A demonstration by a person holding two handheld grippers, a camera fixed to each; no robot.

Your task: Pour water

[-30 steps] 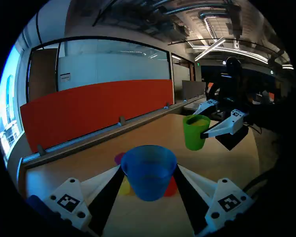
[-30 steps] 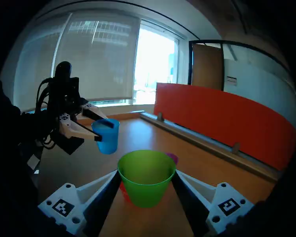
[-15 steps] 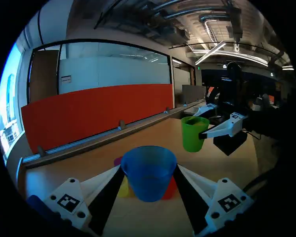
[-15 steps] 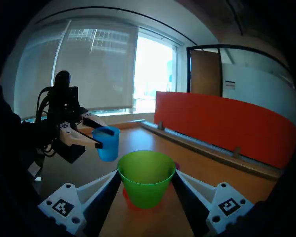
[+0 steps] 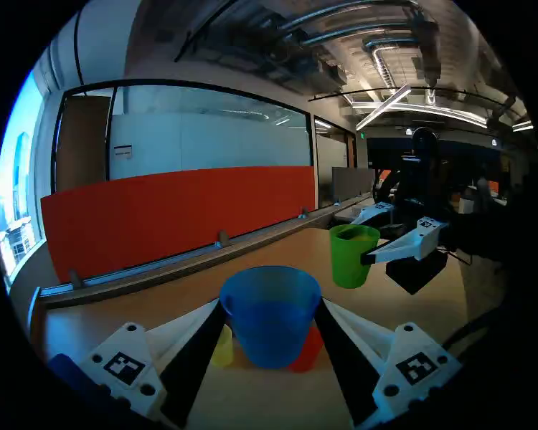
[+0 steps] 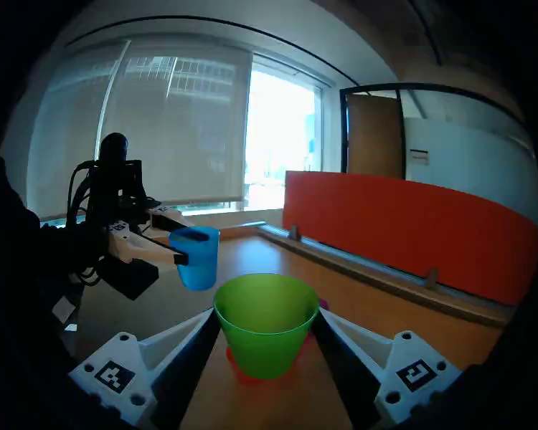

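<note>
My left gripper (image 5: 270, 319) is shut on a blue plastic cup (image 5: 270, 314), held upright above the wooden table (image 5: 384, 297). Water shows through the cup's lower half. My right gripper (image 6: 266, 326) is shut on a green plastic cup (image 6: 266, 321), also upright, and I cannot see its contents from here. In the left gripper view the green cup (image 5: 351, 254) hangs at the right, held in the right gripper (image 5: 373, 252). In the right gripper view the blue cup (image 6: 197, 256) hangs at the left, in the left gripper (image 6: 176, 252). The two cups are apart.
A yellow cup (image 5: 224, 346) and a red cup (image 5: 306, 350) stand on the table below the blue cup. A red cup (image 6: 233, 356) sits under the green one. An orange partition (image 5: 176, 208) with a rail runs along the table's far edge. Windows (image 6: 280, 136) lie beyond.
Both cups have risen a little above the table, staying upright. The green cup has drifted slightly lower and nearer in the left gripper view. Both grips hold unchanged.
</note>
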